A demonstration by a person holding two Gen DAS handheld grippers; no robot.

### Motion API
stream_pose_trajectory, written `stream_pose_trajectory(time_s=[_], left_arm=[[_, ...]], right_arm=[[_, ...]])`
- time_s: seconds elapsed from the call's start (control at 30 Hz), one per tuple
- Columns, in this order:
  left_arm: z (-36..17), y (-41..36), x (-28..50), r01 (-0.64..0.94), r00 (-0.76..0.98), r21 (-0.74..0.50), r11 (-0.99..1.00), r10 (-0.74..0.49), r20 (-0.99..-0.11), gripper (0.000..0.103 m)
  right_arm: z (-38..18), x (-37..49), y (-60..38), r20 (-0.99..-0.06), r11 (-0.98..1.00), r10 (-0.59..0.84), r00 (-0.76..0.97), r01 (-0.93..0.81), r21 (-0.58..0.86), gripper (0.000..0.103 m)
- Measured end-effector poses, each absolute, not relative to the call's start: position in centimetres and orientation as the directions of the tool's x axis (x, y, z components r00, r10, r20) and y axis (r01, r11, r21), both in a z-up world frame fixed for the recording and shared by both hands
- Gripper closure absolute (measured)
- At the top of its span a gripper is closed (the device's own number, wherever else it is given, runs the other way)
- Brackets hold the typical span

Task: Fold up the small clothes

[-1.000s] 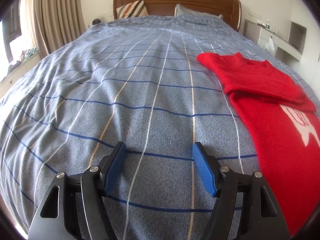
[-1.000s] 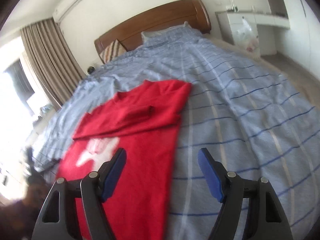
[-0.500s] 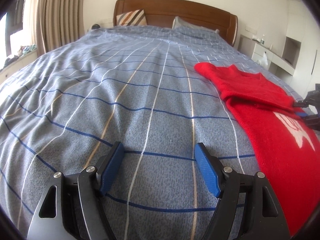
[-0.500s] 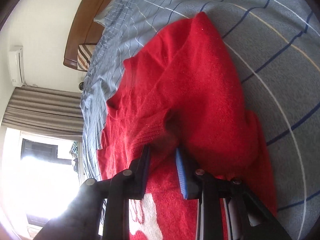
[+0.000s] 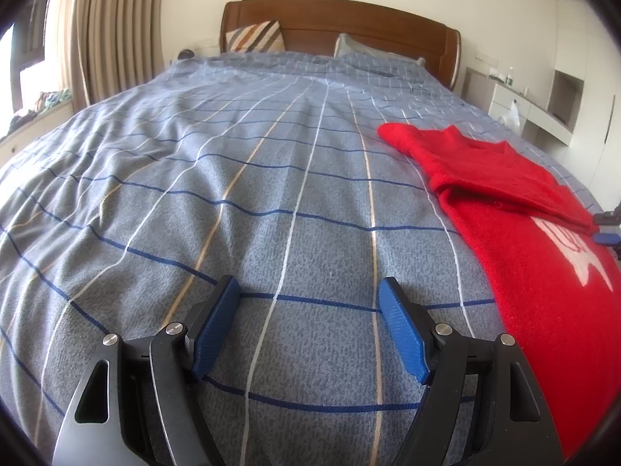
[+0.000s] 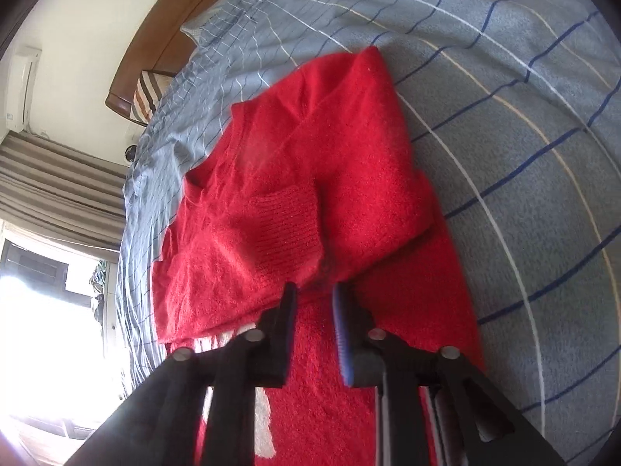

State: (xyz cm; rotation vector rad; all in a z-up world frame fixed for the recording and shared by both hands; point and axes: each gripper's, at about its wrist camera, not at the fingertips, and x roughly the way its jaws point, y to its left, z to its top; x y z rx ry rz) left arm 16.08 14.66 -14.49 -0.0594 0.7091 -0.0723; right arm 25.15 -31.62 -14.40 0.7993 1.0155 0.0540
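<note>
A red sweater (image 5: 516,256) lies flat on the bed (image 5: 233,178), on the right side of the blue-grey checked cover as the left wrist view shows it, with its collar toward the wooden headboard (image 5: 349,19). Both sleeves are folded across the chest; the ribbed cuff (image 6: 283,221) of one sleeve lies in the middle of the folded part, and a white motif (image 5: 582,256) shows on the body below the sleeves. The left gripper (image 5: 310,322) hovers over bare cover to the left of the sweater, well apart from it, its blue-padded jaws spread wide with nothing but the cover between them. The right gripper (image 6: 314,318) is down at the sweater, its tips at the lower edge of the folded sleeves, just below the cuff. Its jaws stand a narrow gap apart and are opening; red knit shows in the gap, but whether the pads press on any fold of it cannot be told. In the left wrist view the right gripper's tips show only at the far right edge, beside the sleeve end. A striped cushion (image 5: 256,37) and a pillow (image 5: 368,52) sit against the headboard, and curtains (image 5: 112,31) hang on the left.
</note>
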Motion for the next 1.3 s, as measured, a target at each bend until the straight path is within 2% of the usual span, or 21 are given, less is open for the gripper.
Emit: stream_pose_trajectory(time_s=[0.07,0.13,0.2,0.3,0.37,0.43,0.5,0.6,0.73,0.9,1.0,1.03,1.13,1.23,1.3], left_arm=[[-14.5,14.6,16.1,0.046,0.757,-0.077,0.996,-0.085,-0.648,0.026],[-14.4,14.5,16.1,0.044,0.756,-0.069,0.997,-0.078,-0.650,0.025],[-14.3,14.3,16.0,0.039,0.756,-0.058,0.998,-0.067,-0.651,0.022],[-14.3,14.0,15.8,0.034,0.754,-0.038,0.999,-0.050,-0.655,0.015],[-14.3,13.8,15.7,0.029,0.754,-0.025,0.999,-0.038,-0.656,0.012],[-14.3,13.8,15.8,0.025,0.753,-0.019,1.000,-0.031,-0.657,0.011],[-14.3,13.8,15.8,0.022,0.753,-0.018,1.000,-0.029,-0.658,0.011],[-14.3,13.7,15.9,0.018,0.753,-0.015,1.000,-0.024,-0.658,0.010],[-14.4,13.7,15.9,0.015,0.753,-0.012,1.000,-0.019,-0.658,0.009],[-14.5,13.7,15.9,0.014,0.751,-0.013,1.000,-0.019,-0.660,0.009],[-13.8,14.1,15.6,-0.010,0.713,-0.049,0.999,-0.028,-0.701,0.009],[-13.3,14.4,14.8,-0.017,0.700,-0.087,0.996,-0.051,-0.712,0.009],[-12.0,14.5,11.0,0.049,0.663,-0.250,0.967,-0.219,-0.716,0.009],[-12.2,12.6,7.0,0.117,0.585,-0.299,0.947,-0.309,-0.750,0.010],[-12.9,10.9,5.3,0.147,0.532,-0.287,0.946,-0.321,-0.784,0.013]], right_arm=[[-13.0,23.4,-32.0,-0.723,0.768,0.360,0.590,0.253,0.588,0.058],[-11.7,20.9,-32.3,-0.724,0.834,0.308,0.617,0.191,0.517,0.058],[-11.0,18.2,-32.5,-0.739,0.913,0.225,0.635,0.128,0.388,0.052],[-11.3,13.7,-32.3,-0.752,0.992,0.053,0.657,0.053,0.116,0.051],[-12.0,10.7,-32.8,-0.745,0.999,0.002,0.667,0.036,0.034,0.051],[-12.3,8.0,-33.5,-0.725,0.999,-0.023,0.688,0.047,0.013,0.051],[-12.4,5.8,-33.9,-0.689,0.997,-0.059,0.722,0.071,-0.012,0.045],[-12.8,3.9,-33.9,-0.646,0.993,-0.110,0.755,0.113,-0.037,0.042],[-13.0,3.7,-33.7,-0.636,0.988,-0.105,0.765,0.152,0.019,0.042],[-13.6,4.0,-32.8,-0.642,0.992,-0.099,0.760,0.123,-0.008,0.042],[-13.1,3.7,-32.9,-0.627,0.993,-0.101,0.772,0.121,-0.011,0.042],[-12.7,3.6,-33.0,-0.627,0.994,-0.090,0.774,0.112,-0.005,0.042],[-10.6,2.3,-32.9,-0.615,0.999,-0.039,0.787,0.046,-0.004,0.042],[-9.4,1.0,-31.7,-0.674,0.991,0.126,0.728,-0.128,0.047,0.042],[-10.2,0.4,-30.4,-0.727,0.974,0.204,0.656,-0.209,0.085,0.043]])
